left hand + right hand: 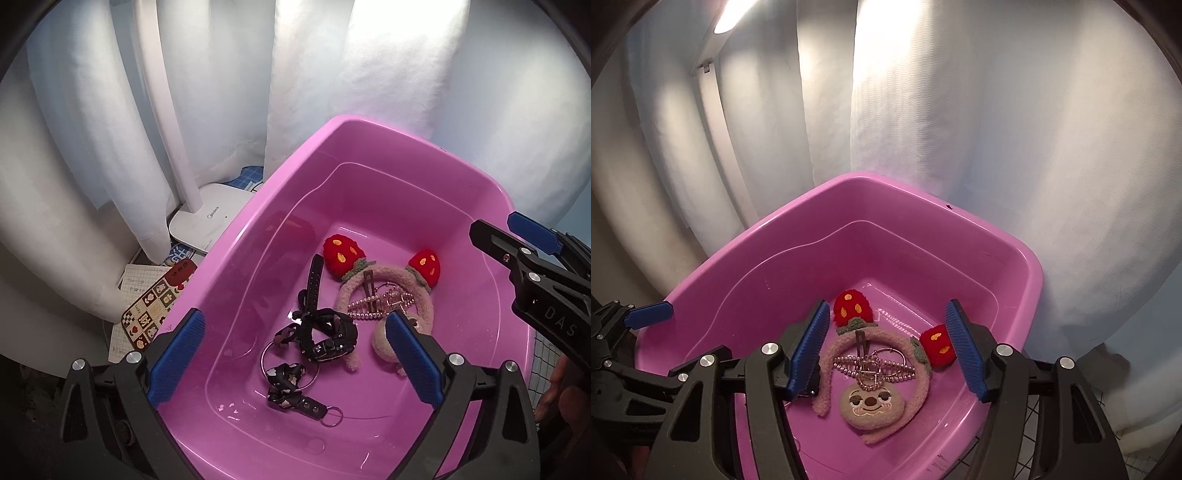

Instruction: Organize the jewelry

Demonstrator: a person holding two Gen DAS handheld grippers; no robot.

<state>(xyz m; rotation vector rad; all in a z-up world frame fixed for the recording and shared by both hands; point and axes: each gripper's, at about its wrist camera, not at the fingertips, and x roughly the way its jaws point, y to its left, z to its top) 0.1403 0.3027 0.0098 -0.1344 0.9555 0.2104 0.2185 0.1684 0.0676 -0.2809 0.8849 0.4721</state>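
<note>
A pink plastic tub holds the jewelry. In it lie a fuzzy pink headband with two red strawberries, a pearl hair claw, a brown snap clip, a black watch, a black patterned strap with metal rings and a sloth-face plush. My left gripper hovers open and empty over the watch. My right gripper hovers open and empty over the headband and claw; it also shows at the right of the left wrist view.
White curtains hang close behind the tub. A white lamp base and its stem stand left of it. A patterned card and gridded papers lie at the tub's left. A black wire grid shows at the lower right.
</note>
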